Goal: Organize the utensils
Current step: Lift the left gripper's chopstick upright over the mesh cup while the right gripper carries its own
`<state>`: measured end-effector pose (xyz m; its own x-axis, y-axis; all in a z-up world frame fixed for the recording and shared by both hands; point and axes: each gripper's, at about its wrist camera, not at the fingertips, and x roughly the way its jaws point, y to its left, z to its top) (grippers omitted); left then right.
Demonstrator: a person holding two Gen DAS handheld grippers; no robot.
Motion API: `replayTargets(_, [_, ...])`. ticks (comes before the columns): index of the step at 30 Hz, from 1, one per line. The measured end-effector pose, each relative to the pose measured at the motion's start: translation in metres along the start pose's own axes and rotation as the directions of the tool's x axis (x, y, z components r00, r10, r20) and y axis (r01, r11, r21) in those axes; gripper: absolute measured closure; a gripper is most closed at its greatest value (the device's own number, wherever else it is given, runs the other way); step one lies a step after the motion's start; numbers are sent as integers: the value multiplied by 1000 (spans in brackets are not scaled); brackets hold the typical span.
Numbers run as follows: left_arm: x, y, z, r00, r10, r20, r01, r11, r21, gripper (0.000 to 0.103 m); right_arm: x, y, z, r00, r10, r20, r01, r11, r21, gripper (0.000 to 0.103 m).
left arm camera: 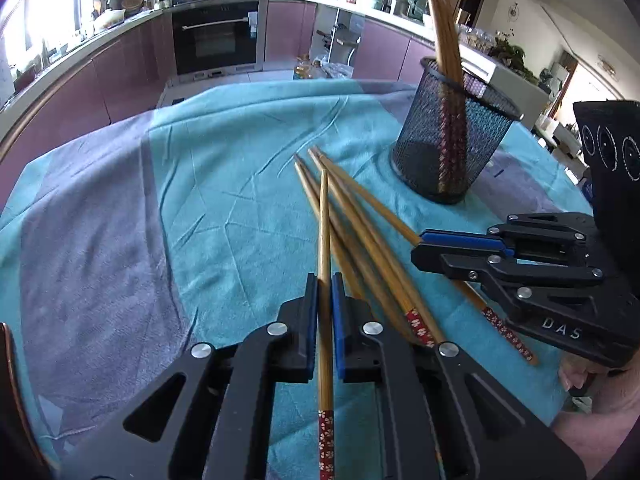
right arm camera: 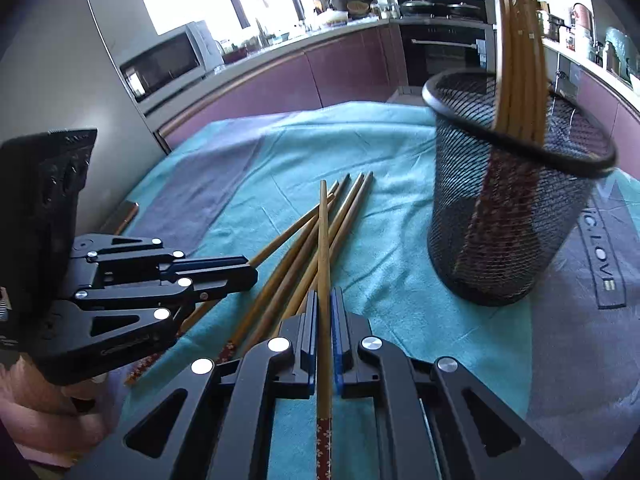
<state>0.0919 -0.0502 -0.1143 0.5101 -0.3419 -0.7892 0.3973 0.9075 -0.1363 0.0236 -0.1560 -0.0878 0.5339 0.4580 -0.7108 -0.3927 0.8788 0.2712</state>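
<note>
A single wooden chopstick [left arm camera: 325,280] is clamped between the blue-padded fingers of the left gripper [left arm camera: 325,280], its red flower-patterned end pointing back toward the camera and its thin tip reaching out over the pile. In the right wrist view, another chopstick [right arm camera: 324,272] is gripped in the same way by the right gripper [right arm camera: 324,292], the fingers closed against it on both sides and the patterned end again lying nearest the lens.

Just beyond the fingers, a loose pile of chopsticks [left arm camera: 360,232] is spread on the teal and grey towel [left arm camera: 224,168] covering the worktop, the sticks crossing one another with their tips fanned away from the grippers. The two grippers are seen side by side, each entering the other's view from the side at the near end of the pile.

Farther out, to the right of the pile and apart from it, a black mesh cup [right arm camera: 516,200] stands upright on the towel. Several chopsticks [right arm camera: 520,60] are held in it, patterned ends down, leaning together against the rim. Kitchen cabinets and an oven [left arm camera: 218,36] are seen behind.
</note>
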Motion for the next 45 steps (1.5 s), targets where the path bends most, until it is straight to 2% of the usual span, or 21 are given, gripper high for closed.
replayTargets(7, [-34, -2, 15, 995, -48, 90, 49, 999, -4, 96, -36, -7, 11, 995, 7, 100, -8, 1000, 10, 97])
replayTargets(13, [-68, -5, 31, 977, -128, 168, 130, 992, 1, 96, -64, -9, 19, 984, 14, 177, -15, 1000, 4, 97])
replayTargets(23, [-114, -19, 67, 930, -220, 295, 216, 975, 45, 96, -108, -20, 41, 950, -15, 312, 16, 1000, -1, 97])
replayTargets(38, [-136, -58, 140, 858, -270, 438, 248, 963, 107, 96, -159, -43, 88, 890, -77, 449, 87, 996, -3, 97])
replayTargets(42, [-132, -68, 153, 857, -250, 450, 230, 968, 100, 96, -156, -50, 95, 884, -93, 457, 101, 995, 7, 97])
replayTargets(45, [-123, -75, 157, 867, -228, 443, 207, 974, 97, 96, -150, -53, 98, 883, -100, 459, 106, 994, 12, 97])
